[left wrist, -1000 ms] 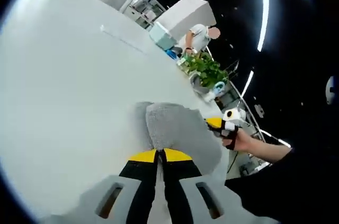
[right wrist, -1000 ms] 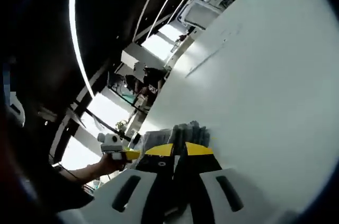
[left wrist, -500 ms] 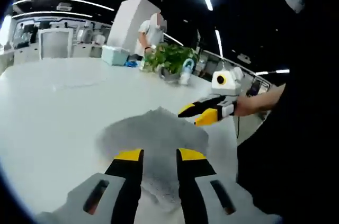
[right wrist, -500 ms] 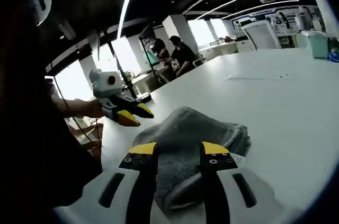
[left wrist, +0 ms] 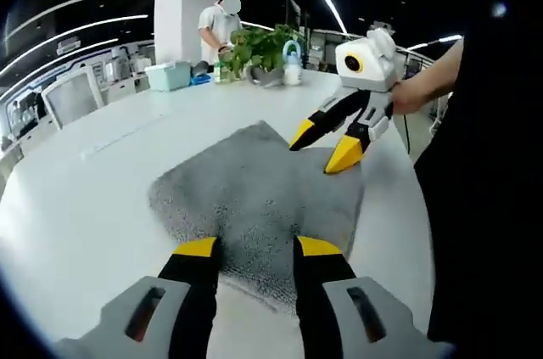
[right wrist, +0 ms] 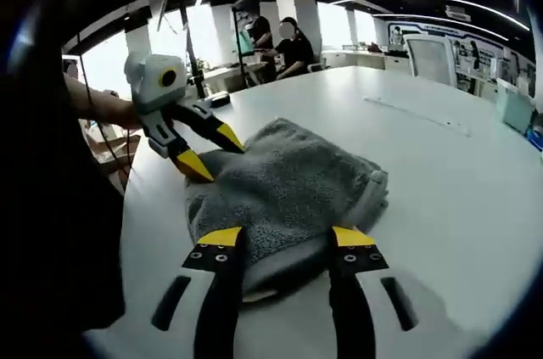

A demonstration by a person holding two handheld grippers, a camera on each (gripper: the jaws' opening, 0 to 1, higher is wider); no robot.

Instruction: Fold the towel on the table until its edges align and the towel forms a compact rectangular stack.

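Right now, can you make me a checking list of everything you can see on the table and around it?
Surface: white table, bare around the towel.
Job's things: grey towel lies folded in a thick stack, layered edge toward the right gripper view's camera; edges look roughly lined up.
Clutter: potted green plant, white bottle and pale blue box at the far end.
Grippers: left gripper open, jaws either side of the towel's near edge; right gripper open, jaws straddling the stack's edge.
Cables: dark cable hangs behind the left gripper in the right gripper view.
Surroundings: white pillar, chair, a person standing by the plant, people seated near windows.
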